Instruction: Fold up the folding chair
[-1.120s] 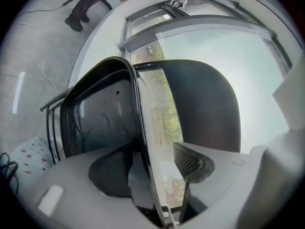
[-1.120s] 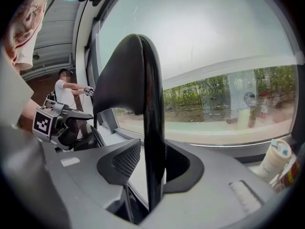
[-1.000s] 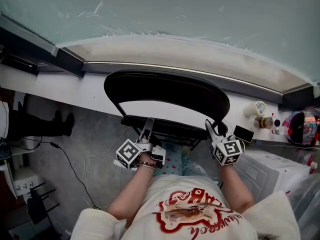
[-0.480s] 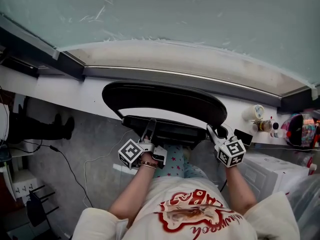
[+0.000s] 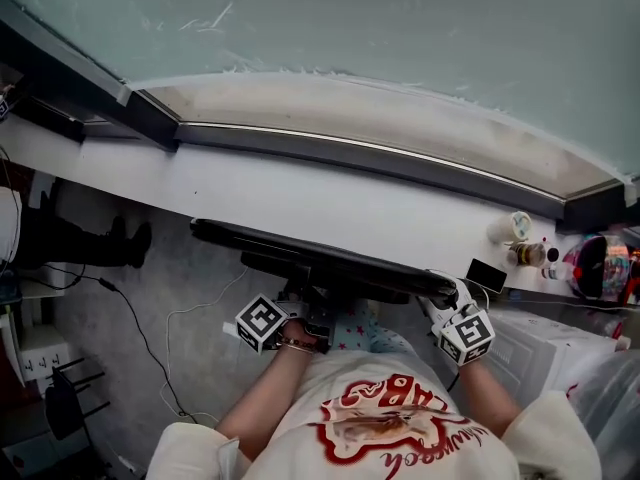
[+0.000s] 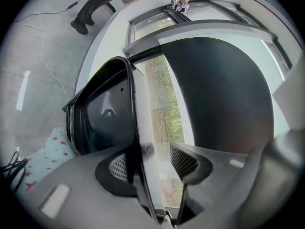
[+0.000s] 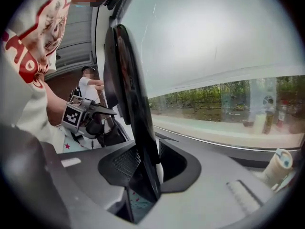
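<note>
Seat and back, which a second ago stood apart with an open loop between them, now lie together. From the head view the folding chair point(image 5: 320, 260) reads as one thin dark bar, edge-on, over the grey floor point(image 5: 200, 268) between the person and the white bench point(image 5: 300, 193) under the window. We judge the fold all but done; what remains is to confirm it sits flat and to carry it off. The left hand-held gripper point(image 5: 303, 306) is narrow, straddling the chair's rim with one pad against it and daylight at the other, so it guides more than it clamps. The right hand-held gripper point(image 5: 446, 294) is pinched on the back's edge at the bar's right end. On the bench near that gripper we note a paper roll point(image 5: 515, 222) and a dark flat item point(image 5: 487, 271). A white cabinet point(image 5: 535, 338) stands just beside it, and cables point(image 5: 150, 346) trail on the floor to the left. The bench close behind and the person's star-print legs point(image 5: 350, 330) just beneath leave little room to swing the chair.
</note>
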Demonstrator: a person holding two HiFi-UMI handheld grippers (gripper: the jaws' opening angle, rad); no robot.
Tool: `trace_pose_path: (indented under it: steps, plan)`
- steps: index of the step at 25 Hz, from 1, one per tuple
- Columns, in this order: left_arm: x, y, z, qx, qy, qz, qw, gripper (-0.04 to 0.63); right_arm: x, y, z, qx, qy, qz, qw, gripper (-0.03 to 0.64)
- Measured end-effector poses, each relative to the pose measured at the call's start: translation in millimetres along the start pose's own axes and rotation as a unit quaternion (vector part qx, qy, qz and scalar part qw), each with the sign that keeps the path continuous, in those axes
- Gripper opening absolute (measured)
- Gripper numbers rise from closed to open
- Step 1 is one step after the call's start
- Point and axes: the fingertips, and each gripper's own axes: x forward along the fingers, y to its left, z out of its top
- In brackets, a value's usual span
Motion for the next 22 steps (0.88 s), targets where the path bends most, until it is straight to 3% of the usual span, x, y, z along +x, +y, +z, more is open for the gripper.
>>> trace_pose_path:
  steps: [8, 12, 17, 22]
  plan:
    - [-10, -1, -3, 0.049, 0.022, -0.017, 0.9984, 0.221, -4, 2, 8, -0.006, -0.029, -0.026, 0.999, 0.144]
    - [-14, -3, -6, 0.102, 0.036, -0.018, 0.994, 0.221, -6, -4, 10, 0.006, -0.04, -0.06, 0.997, 0.196]
    - [-26, 4, -11, 0.132, 0.048, -0.01, 0.99, 0.221, -11, -1, 8, 0.007, -0.045, -0.084, 0.995, 0.239]
    - [-44, 18, -17, 0.175, 0.058, 0.002, 0.9829, 0.221, -23, 1, -3, 0.016, -0.05, -0.11, 0.993, 0.242]
